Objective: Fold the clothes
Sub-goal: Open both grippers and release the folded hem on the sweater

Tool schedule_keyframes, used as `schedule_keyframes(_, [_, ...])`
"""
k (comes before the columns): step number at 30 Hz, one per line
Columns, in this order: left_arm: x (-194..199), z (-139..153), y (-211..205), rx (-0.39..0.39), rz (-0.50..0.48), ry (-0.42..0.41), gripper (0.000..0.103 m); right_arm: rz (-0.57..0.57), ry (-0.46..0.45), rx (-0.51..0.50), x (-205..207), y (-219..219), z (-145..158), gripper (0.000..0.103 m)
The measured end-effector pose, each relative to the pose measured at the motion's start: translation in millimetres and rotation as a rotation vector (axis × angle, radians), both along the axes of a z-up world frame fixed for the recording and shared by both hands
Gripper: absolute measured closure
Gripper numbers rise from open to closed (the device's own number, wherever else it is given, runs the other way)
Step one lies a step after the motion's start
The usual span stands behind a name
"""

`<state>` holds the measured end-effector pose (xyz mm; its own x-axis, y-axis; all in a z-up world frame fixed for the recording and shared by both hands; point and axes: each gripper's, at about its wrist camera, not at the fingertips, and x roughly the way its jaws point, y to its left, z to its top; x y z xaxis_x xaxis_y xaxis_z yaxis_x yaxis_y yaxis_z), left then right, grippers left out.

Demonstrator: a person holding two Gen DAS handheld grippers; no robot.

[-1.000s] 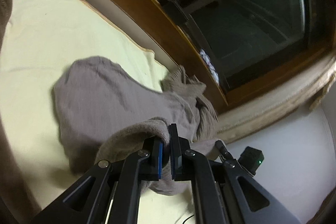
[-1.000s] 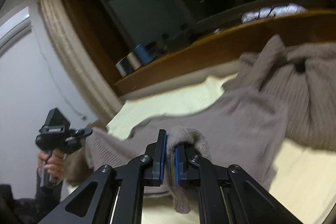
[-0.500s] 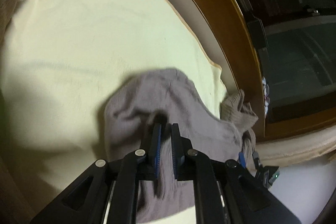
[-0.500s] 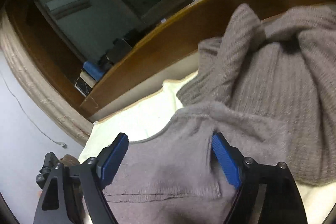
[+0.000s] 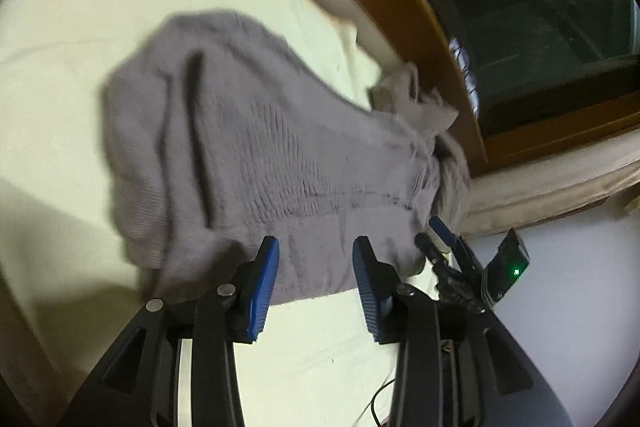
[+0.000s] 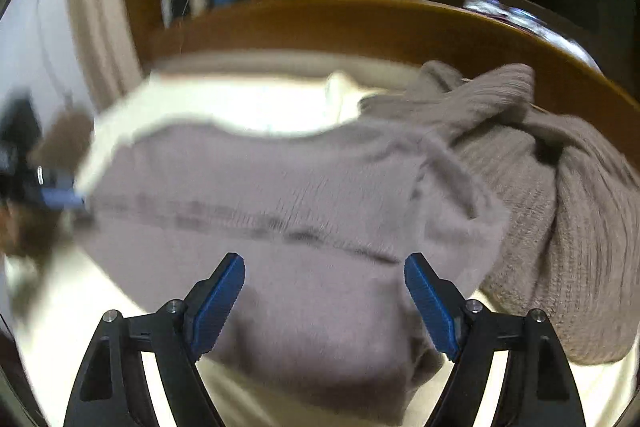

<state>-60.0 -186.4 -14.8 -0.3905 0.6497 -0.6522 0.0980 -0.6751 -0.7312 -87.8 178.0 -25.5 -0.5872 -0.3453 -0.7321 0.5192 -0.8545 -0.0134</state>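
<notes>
Both grippers, left (image 5: 314, 265) and right (image 6: 325, 289), have jaws wide open, holding nothing. The sweater (image 5: 256, 155) lies flat on the bed (image 5: 80, 7), one end bunched against the headboard-side edge, probably laid out for the next fold.

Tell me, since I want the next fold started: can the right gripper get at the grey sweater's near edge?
Probably yes. The right gripper is open just above the grey sweater, and nothing lies between them; the beige knit garment sits off to the side.
</notes>
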Motion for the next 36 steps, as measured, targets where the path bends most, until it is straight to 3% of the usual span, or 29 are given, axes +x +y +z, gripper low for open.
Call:
schedule_keyframes(2, [-10,-7,3,-0.012,0.019,-0.029,0.059,0.032,-0.010,0.056,3,-9,-7,0.019])
schedule_keyframes(3, [-15,-10,5,-0.016,0.028,-0.043,0.050,0.043,-0.021,0.076,2,-12,-11,0.019])
schedule_keyframes(5, [-26,-17,6,-0.014,0.057,-0.074,0.044,0.054,-0.075,0.084,-7,-16,-19,0.019])
schedule_keyframes(8, [-39,-21,2,0.023,0.097,-0.100,0.043,0.054,-0.145,0.070,-25,-21,-30,0.019])
schedule_keyframes(13, [-70,-10,-6,-0.004,0.181,-0.054,0.041,0.040,-0.150,0.054,-52,-33,-26,0.019])
schedule_keyframes(17, [-101,0,-21,-0.006,0.259,0.002,0.041,-0.041,0.010,0.043,-76,-40,-5,0.019])
schedule_keyframes(20, [-109,10,-35,-0.002,0.295,0.056,0.041,-0.110,0.147,-0.057,-87,-29,19,0.019])
schedule_keyframes(23, [-106,19,-48,-0.001,0.318,0.108,0.039,-0.159,0.117,-0.148,-95,-15,25,0.019])
schedule_keyframes(28, [-86,19,-37,-0.031,0.247,0.114,0.035,-0.158,0.090,-0.104,-81,-5,15,0.019])
schedule_keyframes(30, [-80,10,-22,-0.068,0.179,0.071,0.034,-0.138,0.060,-0.113,-71,-2,12,0.019])
schedule_keyframes(36, [-78,-14,4,-0.080,0.090,-0.024,0.034,0.058,-0.199,-0.081,-55,-29,-10,0.019])
